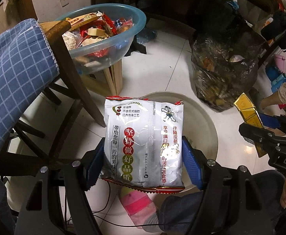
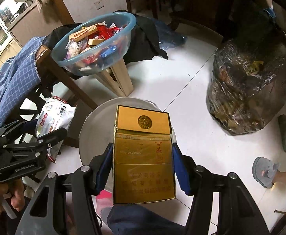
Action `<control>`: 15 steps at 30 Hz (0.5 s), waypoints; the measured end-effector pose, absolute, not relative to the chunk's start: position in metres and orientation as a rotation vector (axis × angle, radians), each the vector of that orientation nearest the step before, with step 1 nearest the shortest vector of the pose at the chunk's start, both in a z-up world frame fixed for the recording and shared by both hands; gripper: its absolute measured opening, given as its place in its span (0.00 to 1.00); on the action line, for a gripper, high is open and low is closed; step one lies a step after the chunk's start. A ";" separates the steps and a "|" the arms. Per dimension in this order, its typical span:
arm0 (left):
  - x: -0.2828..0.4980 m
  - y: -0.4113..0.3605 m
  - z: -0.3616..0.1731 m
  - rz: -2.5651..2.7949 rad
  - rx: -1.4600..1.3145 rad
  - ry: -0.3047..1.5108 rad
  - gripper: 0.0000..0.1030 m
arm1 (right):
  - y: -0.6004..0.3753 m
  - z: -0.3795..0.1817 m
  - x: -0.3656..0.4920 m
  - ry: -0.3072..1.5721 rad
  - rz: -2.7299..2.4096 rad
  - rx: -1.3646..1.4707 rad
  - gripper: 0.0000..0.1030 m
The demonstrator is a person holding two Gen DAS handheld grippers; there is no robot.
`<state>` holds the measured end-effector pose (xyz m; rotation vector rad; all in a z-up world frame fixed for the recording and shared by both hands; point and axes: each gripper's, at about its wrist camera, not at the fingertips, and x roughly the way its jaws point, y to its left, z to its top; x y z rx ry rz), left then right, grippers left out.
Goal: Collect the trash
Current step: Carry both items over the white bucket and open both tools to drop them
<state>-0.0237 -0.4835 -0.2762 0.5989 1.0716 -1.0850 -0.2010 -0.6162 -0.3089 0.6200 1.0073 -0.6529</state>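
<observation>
The left gripper (image 1: pixel 143 154) is closed on a glossy, crinkled white snack packet (image 1: pixel 144 143). The right gripper (image 2: pixel 141 166) clamps a stiff gold cigarette box (image 2: pixel 143 154) — flat-sided, its lid ajar. Both hang above the round pale bin (image 2: pixel 96 121) standing on the white tiled floor (image 2: pixel 182 98). So two pieces are picked up but neither is dropped in yet, I'd judge. Beyond, a translucent blue basin (image 2: pixel 96 41) heaped with wrappers remains — likely more to clear.

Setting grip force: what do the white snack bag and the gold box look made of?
Snack bag: thin glossy plastic film, judging by the crinkles, glare and centre seam; likely soft. Gold box: seemingly stiff card with metallic gold sheen, showing flat faces, sharp edges and a hinged lid line.
</observation>
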 end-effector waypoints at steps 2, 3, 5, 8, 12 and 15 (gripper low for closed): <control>-0.024 -0.484 -0.276 -1.085 0.599 1.070 0.67 | -0.617 -0.309 -0.201 1.005 -0.650 0.621 0.57; -0.024 -0.484 -0.276 -1.085 0.601 1.070 0.67 | -0.617 -0.308 -0.201 1.003 -0.649 0.623 0.57; -0.024 -0.484 -0.276 -1.087 0.600 1.073 0.68 | -0.618 -0.308 -0.202 1.000 -0.647 0.627 0.58; -0.024 -0.484 -0.276 -1.089 0.603 1.066 0.68 | -0.619 -0.307 -0.201 0.996 -0.645 0.626 0.58; -0.022 -0.484 -0.277 -1.076 0.608 1.066 0.72 | -0.625 -0.306 -0.205 0.984 -0.658 0.636 0.64; -0.020 -0.483 -0.278 -1.074 0.603 1.073 0.73 | -0.627 -0.305 -0.206 0.978 -0.656 0.644 0.70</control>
